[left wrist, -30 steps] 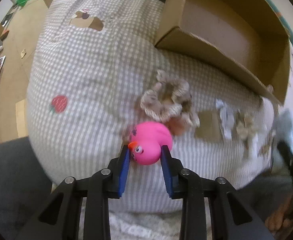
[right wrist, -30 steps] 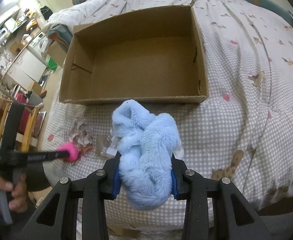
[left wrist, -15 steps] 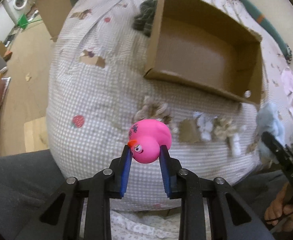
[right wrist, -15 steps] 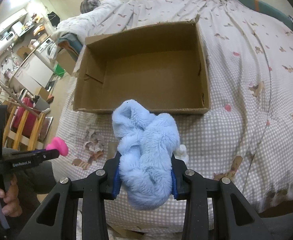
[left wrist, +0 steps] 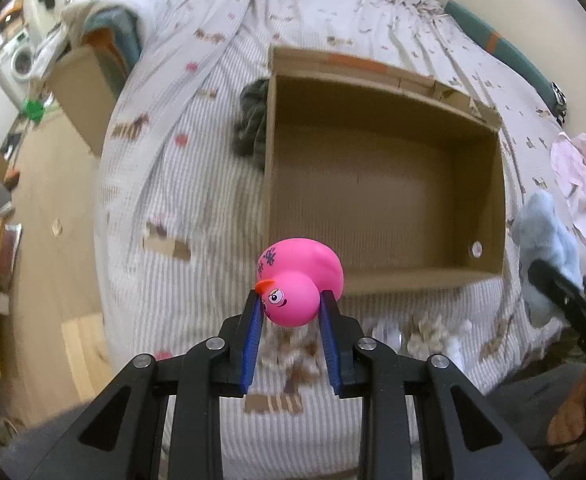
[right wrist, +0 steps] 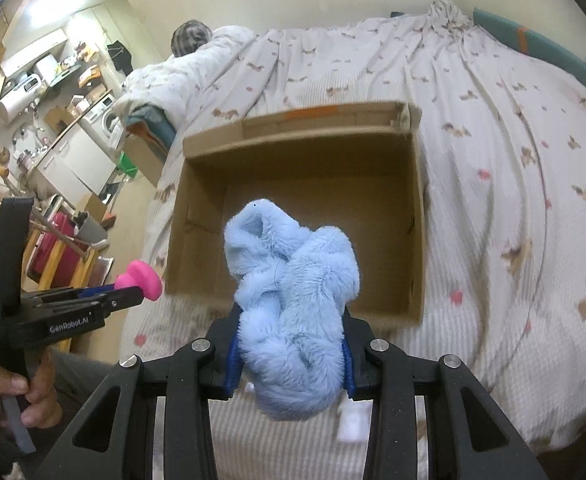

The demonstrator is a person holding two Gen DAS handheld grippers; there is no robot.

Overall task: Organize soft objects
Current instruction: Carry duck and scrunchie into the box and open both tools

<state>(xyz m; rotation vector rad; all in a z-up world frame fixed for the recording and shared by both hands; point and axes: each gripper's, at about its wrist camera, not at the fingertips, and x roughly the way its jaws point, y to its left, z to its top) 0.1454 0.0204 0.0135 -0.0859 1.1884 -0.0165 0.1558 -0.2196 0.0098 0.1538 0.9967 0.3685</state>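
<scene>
Two toys are up, none boxed yet: left tongs [left wrist: 291, 314] clench the pink duck [left wrist: 299, 280], right tongs [right wrist: 289, 354] grip the blue plush [right wrist: 293, 300], both above the seemingly empty cardboard box [left wrist: 385, 276]; fabric scraps [left wrist: 429, 330] wait on the bed [left wrist: 181, 184].

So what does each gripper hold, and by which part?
Left gripper: pink rubber duck, pinched by its head. Right gripper: light blue fluffy plush, clamped across its lower part.

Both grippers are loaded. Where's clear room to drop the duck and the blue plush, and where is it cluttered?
The cardboard box floor is bare wall to wall, room for the pink duck and blue plush. Bedspread right of the box is open too. Crowded: the strip between the box's near wall and bed edge, littered with scraps; a dark bundle abuts the left wall.
</scene>
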